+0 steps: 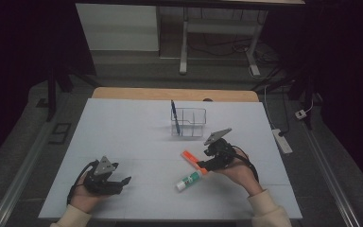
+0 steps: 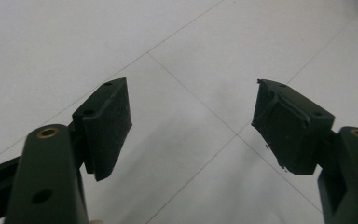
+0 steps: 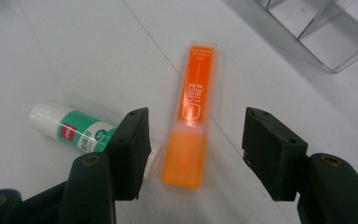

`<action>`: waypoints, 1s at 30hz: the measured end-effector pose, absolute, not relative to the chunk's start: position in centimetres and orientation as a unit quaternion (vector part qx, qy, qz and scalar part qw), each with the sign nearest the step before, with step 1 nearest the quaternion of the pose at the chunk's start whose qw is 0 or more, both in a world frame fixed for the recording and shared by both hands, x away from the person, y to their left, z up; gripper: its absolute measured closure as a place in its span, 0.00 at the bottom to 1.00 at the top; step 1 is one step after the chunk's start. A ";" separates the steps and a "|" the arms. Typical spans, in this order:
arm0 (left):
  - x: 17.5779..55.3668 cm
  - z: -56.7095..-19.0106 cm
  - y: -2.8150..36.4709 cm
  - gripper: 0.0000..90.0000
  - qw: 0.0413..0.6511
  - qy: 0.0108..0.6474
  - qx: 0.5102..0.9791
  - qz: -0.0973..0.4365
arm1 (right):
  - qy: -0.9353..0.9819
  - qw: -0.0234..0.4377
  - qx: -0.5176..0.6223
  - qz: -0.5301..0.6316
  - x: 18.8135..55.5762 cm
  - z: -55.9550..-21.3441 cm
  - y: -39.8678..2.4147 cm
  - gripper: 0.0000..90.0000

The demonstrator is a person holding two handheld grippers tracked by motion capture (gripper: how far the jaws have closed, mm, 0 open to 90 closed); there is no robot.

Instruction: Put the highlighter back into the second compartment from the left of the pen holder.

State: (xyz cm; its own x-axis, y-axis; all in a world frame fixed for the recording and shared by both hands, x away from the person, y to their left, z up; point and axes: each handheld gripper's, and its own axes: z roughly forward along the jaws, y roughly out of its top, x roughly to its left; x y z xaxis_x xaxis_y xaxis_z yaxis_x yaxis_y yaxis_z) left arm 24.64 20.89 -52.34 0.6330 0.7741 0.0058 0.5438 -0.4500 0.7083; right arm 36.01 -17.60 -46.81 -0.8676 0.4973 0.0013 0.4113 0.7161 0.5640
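Right gripper [image 3: 193,149] fingers spread, straddling orange highlighter [image 3: 192,116] flat on tabletop [image 1: 123,127], not pressing it. Glue stick [image 3: 74,130] just beside. Left gripper [image 2: 191,126] released, holding nothing

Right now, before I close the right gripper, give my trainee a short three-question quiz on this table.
1. True or false: the right gripper already clamps the orange highlighter.
2. What lies beside the highlighter, touching its cap end? A) a glue stick B) a ruler C) scissors
3. What stands in the clear organizer at the back?

Key:
1. False. The jaws stand open on either side of the highlighter, pads not touching it.
2. A, the green and white glue stick.
3. A blue pen, upright in the left compartment. The left gripper is open over bare table.
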 end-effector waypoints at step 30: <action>24.6 -52.4 20.8 0.31 0.342 0.392 0.837 0.167 | 0.939 0.089 0.275 0.188 37.3 -50.1 -14.1 0.54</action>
